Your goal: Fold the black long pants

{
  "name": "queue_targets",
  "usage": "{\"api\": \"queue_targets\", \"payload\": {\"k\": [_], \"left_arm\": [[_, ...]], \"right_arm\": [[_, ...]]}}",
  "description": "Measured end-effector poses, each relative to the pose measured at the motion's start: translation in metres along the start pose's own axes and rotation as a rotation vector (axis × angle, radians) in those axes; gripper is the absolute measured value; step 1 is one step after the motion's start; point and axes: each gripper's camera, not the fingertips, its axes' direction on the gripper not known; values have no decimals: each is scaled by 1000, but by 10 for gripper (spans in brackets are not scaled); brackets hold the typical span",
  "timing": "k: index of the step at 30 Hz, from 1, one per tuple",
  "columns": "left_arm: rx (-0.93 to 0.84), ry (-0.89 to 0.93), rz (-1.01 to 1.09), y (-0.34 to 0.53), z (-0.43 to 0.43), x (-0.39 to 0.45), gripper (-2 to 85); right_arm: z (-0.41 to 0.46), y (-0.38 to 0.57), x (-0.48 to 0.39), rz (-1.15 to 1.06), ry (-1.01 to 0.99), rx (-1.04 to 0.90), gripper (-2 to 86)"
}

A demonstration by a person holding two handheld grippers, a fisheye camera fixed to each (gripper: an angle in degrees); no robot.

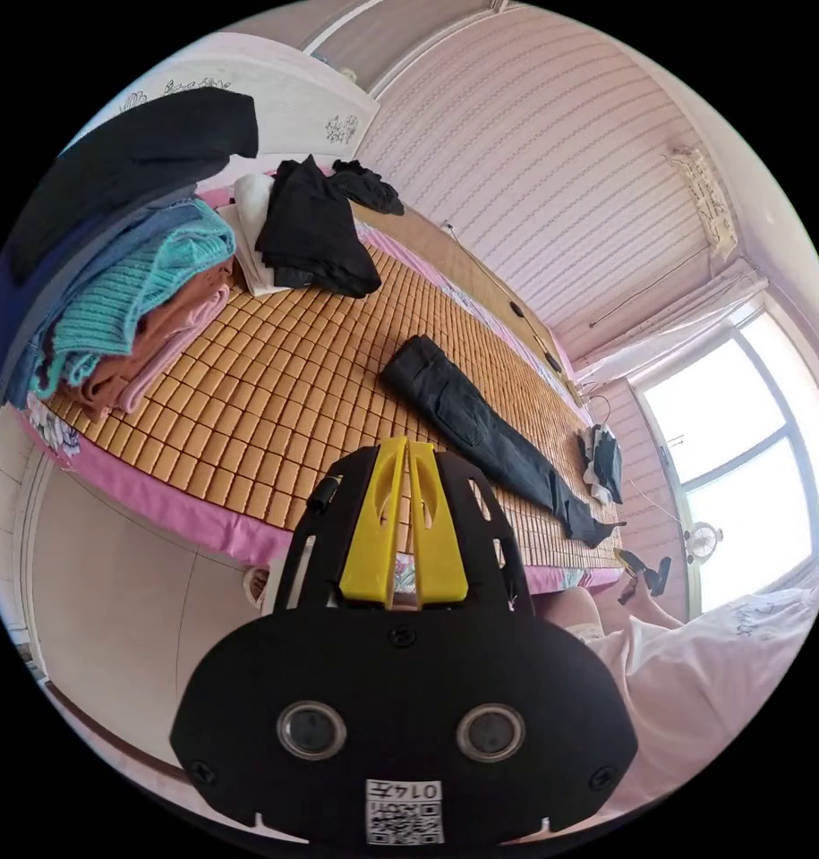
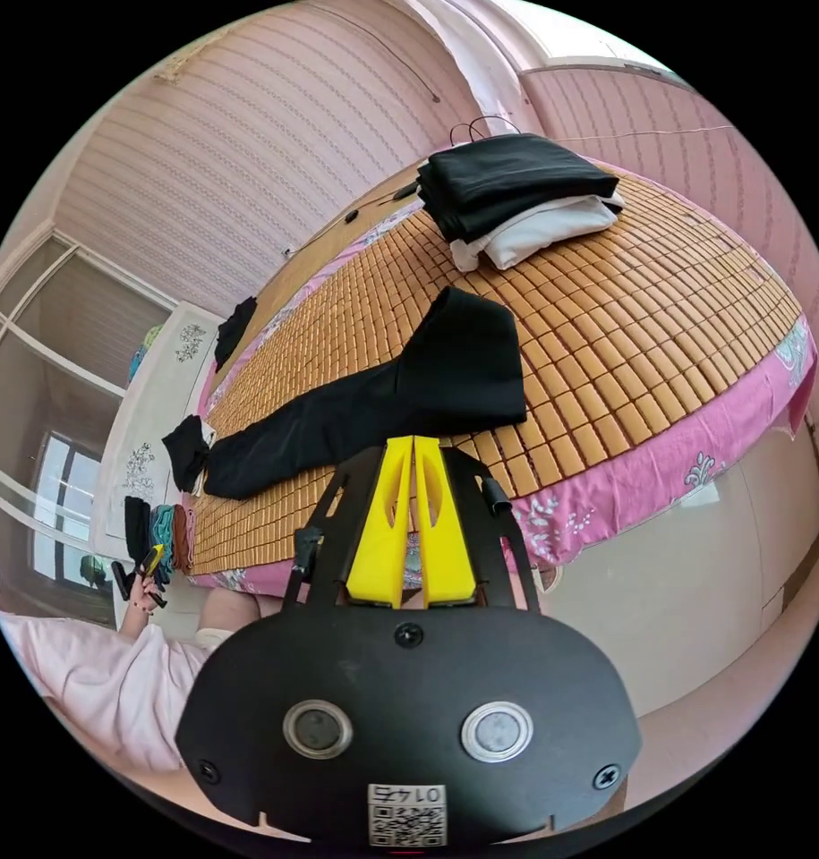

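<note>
The black long pants (image 2: 400, 394) lie stretched out on a bed covered by a woven bamboo mat of small amber tiles (image 2: 660, 295), already doubled lengthwise so one leg sits on the other. That makes a single long strip, ready for cross folds. In the right gripper view the wide waist end rests near the mat's front edge, just past the right tool (image 2: 413, 519); the legs run away toward the far end of the bed. In the left gripper view the same pants (image 1: 494, 438) lie on the mat with the cuffs reaching toward the front edge.

Both yellow-jawed tools hang off the bed's front side, above the pink patterned sheet (image 2: 695, 474) that shows below the mat. The left tool (image 1: 407, 519) has its jaws pressed together with nothing between them, and so has the right tool. Neither touches the pants; one tool sits near each end, which suits taking an end each.

Other clothes are kept clear of the working stretch: a stack of folded black and white garments (image 2: 516, 201) toward one end of the mat, and a pile of teal, blue and pink knitwear (image 1: 132, 304) at the other.
</note>
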Motion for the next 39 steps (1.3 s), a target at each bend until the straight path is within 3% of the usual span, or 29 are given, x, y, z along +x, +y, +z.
{"api": "queue_targets", "payload": {"k": [5, 7, 14, 18, 21, 23, 25, 27, 33, 36, 39], "left_arm": [[-115, -74, 133, -69, 81, 43, 75], [-167, -160, 195, -105, 123, 64, 83], [-323, -297, 168, -179, 219, 79, 100], [-464, -407, 194, -194, 271, 82, 102], [-491, -432, 176, -196, 287, 81, 93], [-512, -435, 218, -197, 291, 84, 65], [-510, -437, 261, -195, 292, 89, 4], [-489, -438, 260, -195, 288, 89, -5], [-358, -205, 152, -196, 237, 65, -10], [-254, -107, 180, -179, 194, 61, -10], [-110, -49, 236, -138, 139, 46, -9]], "right_arm": [[26, -31, -49, -152, 116, -85, 41], [55, -48, -71, -191, 215, -168, 95], [144, -71, -107, -298, 317, -406, 164], [188, -67, -125, -335, 495, -445, 150], [192, -72, -127, -337, 483, -453, 114], [189, -76, -122, -341, 485, -442, 29], [185, -91, -106, -241, 377, -457, 16], [167, -103, -103, -192, 346, -355, 11], [35, -132, -114, -219, 103, 151, 5], [-43, -95, -110, -348, -107, 384, 5], [-87, -32, -88, -396, -137, 460, 6]]}}
